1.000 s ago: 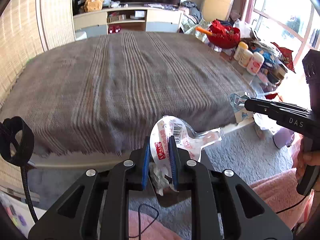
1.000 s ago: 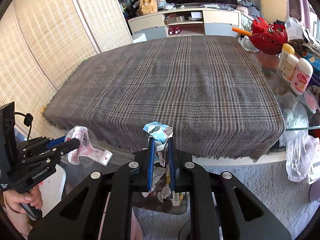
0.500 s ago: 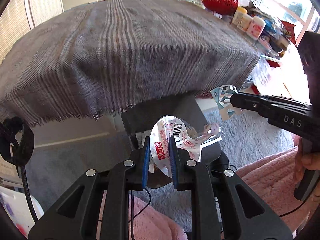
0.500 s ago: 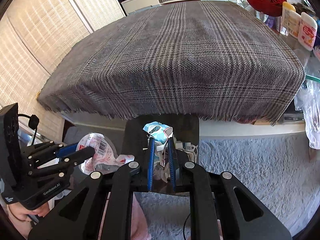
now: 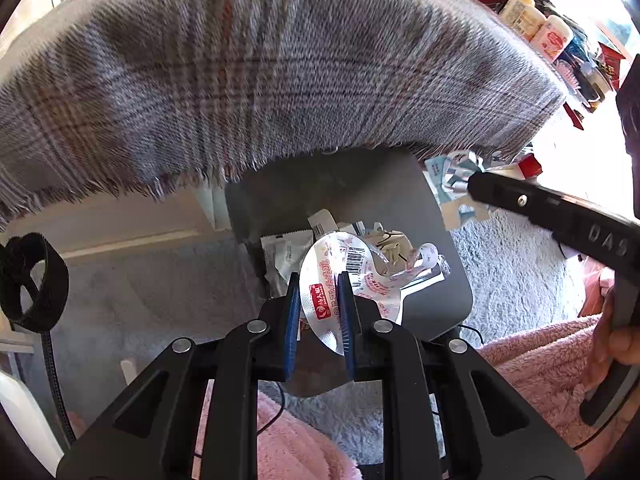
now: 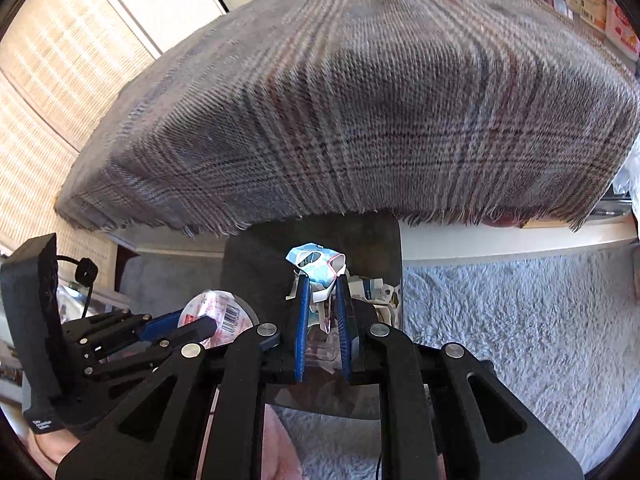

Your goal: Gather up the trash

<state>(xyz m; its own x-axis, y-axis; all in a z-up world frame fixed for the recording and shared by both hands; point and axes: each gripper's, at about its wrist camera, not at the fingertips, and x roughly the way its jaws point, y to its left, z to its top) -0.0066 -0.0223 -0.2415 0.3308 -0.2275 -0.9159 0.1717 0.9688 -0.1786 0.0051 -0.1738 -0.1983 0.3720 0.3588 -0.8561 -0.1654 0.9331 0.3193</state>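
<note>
Trash sits in both our claws: the left claw (image 5: 319,294) pinches a wrapper (image 5: 340,280), the right claw (image 6: 321,298) a blue carton (image 6: 314,266), each just above the bin (image 5: 436,280) under the desk (image 6: 360,100).

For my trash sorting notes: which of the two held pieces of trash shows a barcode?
The clear wrapper with red print in the left hand-held gripper; the blue-white crumpled carton shows none.
</note>
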